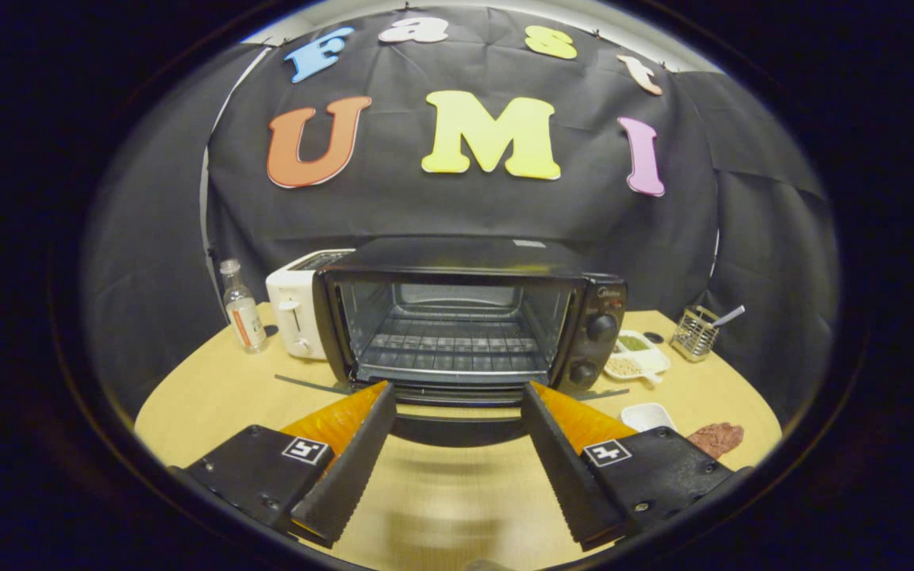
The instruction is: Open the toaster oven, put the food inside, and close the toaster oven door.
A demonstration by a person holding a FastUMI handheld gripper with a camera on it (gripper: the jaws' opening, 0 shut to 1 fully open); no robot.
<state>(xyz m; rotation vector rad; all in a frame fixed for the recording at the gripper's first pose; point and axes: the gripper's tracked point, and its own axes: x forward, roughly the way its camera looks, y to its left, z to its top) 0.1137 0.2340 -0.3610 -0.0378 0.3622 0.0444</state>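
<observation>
A black toaster oven (584, 293) stands on the wooden table (211, 388) just ahead of my fingers. Its glass door (457, 408) is folded down flat toward me, and the door's handle (457, 428) lies between my fingertips. The wire rack (449, 345) inside is bare. My gripper (457, 387) is open, its tips either side of the door's front edge, holding nothing. A brownish piece of food (717, 438) lies on the table to the right of my right finger, near the table's edge.
A white toaster (296, 309) and a clear bottle (243, 313) stand left of the oven. Right of it are a white divided dish (638, 357), a small white dish (647, 414) and a wire holder (695, 331) with a utensil. Black cloth walls the back.
</observation>
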